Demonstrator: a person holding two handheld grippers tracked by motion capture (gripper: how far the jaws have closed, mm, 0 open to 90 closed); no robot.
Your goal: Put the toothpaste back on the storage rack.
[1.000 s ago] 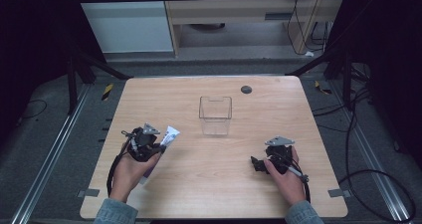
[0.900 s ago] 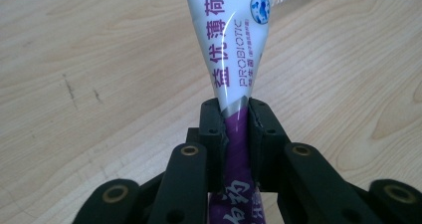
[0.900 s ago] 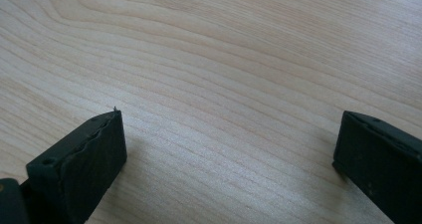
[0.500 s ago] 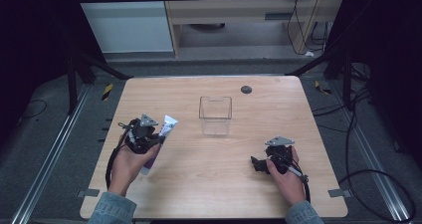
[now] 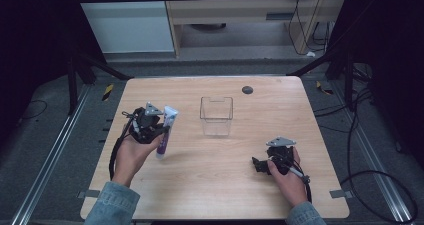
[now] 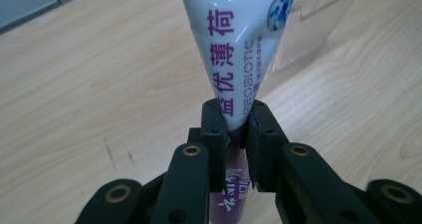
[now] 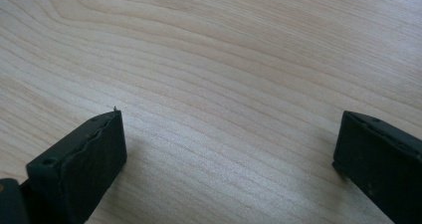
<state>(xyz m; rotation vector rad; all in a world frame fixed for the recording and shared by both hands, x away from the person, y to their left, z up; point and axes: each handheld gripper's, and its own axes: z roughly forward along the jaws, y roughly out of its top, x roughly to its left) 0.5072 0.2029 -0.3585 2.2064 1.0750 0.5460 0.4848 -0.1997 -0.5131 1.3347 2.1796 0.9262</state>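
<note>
My left gripper (image 5: 161, 129) is shut on a white and purple toothpaste tube (image 5: 166, 131) and holds it above the left part of the wooden table (image 5: 220, 195). In the left gripper view the jaws pinch the tube (image 6: 239, 50) near its middle, white end pointing away, with my left gripper (image 6: 235, 129) closed tight around it. A clear plastic box (image 5: 216, 116) stands at the table's middle, right of the tube, and its wall (image 6: 318, 30) shows behind the tube. My right gripper (image 5: 257, 165) rests low at the right front, open, with bare wood between its jaws (image 7: 229, 154).
A small dark round disc (image 5: 247, 90) lies near the far edge of the table. Metal rails and cables run along the floor on both sides. Black frame posts stand at the table's far corners.
My left gripper has carried the tube up and away from the person, a little toward the clear box. The right gripper has stayed in place.
</note>
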